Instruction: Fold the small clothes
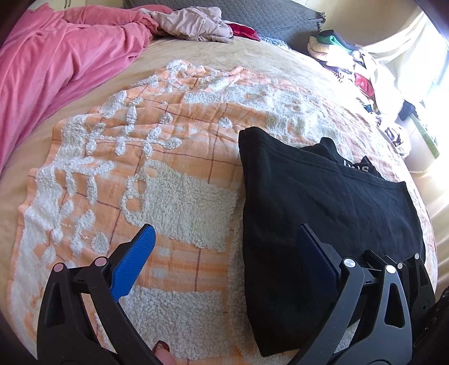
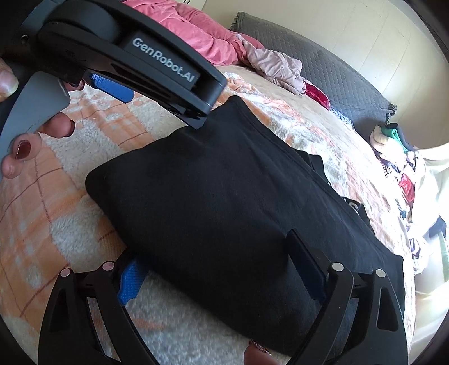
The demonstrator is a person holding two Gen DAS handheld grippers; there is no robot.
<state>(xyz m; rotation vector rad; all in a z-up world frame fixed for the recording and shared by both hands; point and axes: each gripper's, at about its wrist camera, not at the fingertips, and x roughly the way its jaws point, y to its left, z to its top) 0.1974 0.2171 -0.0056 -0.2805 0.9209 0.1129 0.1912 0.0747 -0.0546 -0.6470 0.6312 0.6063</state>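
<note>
Both claws spread wide and gripping nothing, right gripper [image 2: 221,269] straddling the near edge of the black garment [image 2: 224,196], left gripper [image 1: 224,247] at its left side, fold looks finished; unfolded clothes pile [image 1: 362,67] beyond remains.

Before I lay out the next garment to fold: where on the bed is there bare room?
The orange blanket is bare between the pink cover and the folded black garment. The far right edge is crowded with a clothes pile, and crumpled clothes sit near the grey pillow.
</note>
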